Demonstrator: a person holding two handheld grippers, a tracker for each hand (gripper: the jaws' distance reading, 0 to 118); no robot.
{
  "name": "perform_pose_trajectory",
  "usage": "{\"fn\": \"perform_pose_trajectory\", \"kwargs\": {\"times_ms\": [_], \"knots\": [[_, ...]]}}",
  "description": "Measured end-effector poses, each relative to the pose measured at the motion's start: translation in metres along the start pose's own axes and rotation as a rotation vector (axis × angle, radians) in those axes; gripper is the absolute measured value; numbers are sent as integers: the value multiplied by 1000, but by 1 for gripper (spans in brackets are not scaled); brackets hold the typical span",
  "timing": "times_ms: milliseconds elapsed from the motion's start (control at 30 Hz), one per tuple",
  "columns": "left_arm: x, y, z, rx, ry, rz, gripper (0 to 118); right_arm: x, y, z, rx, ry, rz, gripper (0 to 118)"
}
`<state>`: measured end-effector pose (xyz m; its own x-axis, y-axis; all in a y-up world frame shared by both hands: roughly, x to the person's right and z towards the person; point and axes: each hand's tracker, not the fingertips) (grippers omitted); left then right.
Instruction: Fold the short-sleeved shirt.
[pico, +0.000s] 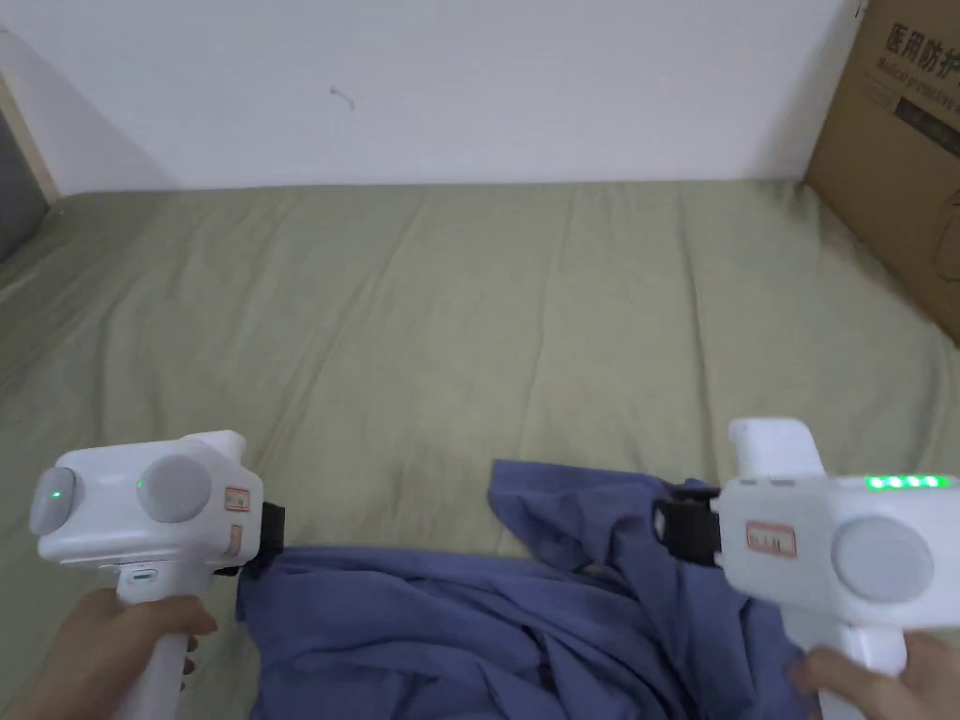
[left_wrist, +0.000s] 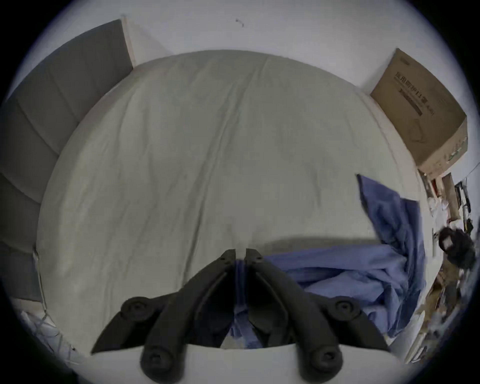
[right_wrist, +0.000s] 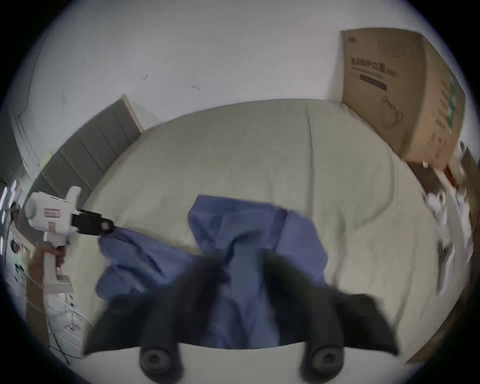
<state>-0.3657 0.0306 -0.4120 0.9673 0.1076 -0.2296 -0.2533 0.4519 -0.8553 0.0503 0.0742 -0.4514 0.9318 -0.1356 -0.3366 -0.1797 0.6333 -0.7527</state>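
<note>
Left gripper (left_wrist: 240, 256) level, low over bed (pico: 525, 309), jaws nearly together, pinching shirt (pico: 487, 628) edge. Right gripper (right_wrist: 241, 262) blurred — jaws apart, cloth between; grip unclear. Shirt blue, soft, crumpled, near bed's front edge — bedsheet olive, creased.

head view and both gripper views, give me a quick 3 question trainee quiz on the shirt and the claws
1. True or false: the blue shirt lies flat and smooth on the green bed sheet.
2. Multiple choice: the left claw is (a) wide open above the sheet, (b) shut on an edge of the shirt, (c) resting on the cardboard box.
3. Short answer: what lies between the jaws of the right claw?

Key:
1. False: it is bunched and wrinkled.
2. b
3. Blue shirt fabric; the view is blurred, so whether the jaws press on it cannot be told.
</note>
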Motion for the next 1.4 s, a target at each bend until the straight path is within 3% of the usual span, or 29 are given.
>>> {"fn": "perform_pose_trajectory", "kwargs": {"times_ms": [33,67,133,233,467,533,567,633,667,700,733,767,933,1033,1400], "knots": [[0,1,4,10,-24,16,6,4,15,-9,-41,-20,40,80],[0,2,7,13,-26,24,6,5,26,-22,-63,-78,97,94],[4,2,14,26,-22,19,6,12,50,-48,-128,-148,157,93],[7,2,16,30,-13,-1,6,31,80,-97,-262,-138,128,93],[5,4,5,12,-4,-10,6,51,55,-175,-508,-180,186,92],[6,3,3,12,8,-30,6,57,58,-173,-475,-135,110,86],[5,3,3,9,8,-29,6,57,65,-170,-480,-132,111,76],[3,4,3,13,4,-18,6,56,70,-165,-468,-117,132,37],[2,4,6,19,0,3,6,57,72,-163,-460,-122,141,37],[1,4,7,20,-8,15,6,57,78,-162,-450,-125,148,29],[0,5,9,21,-12,24,6,57,79,-160,-428,-144,150,11],[-1,6,11,20,-11,28,6,60,80,-157,-423,-144,137,7],[-5,10,41,55,14,-11,6,68,90,-123,-364,-87,63,7],[-11,18,70,118,27,-9,6,75,109,-91,-293,-108,56,5],[-3,49,222,390,132,-49,6,87,168,113,44,-143,-13,5]]}}
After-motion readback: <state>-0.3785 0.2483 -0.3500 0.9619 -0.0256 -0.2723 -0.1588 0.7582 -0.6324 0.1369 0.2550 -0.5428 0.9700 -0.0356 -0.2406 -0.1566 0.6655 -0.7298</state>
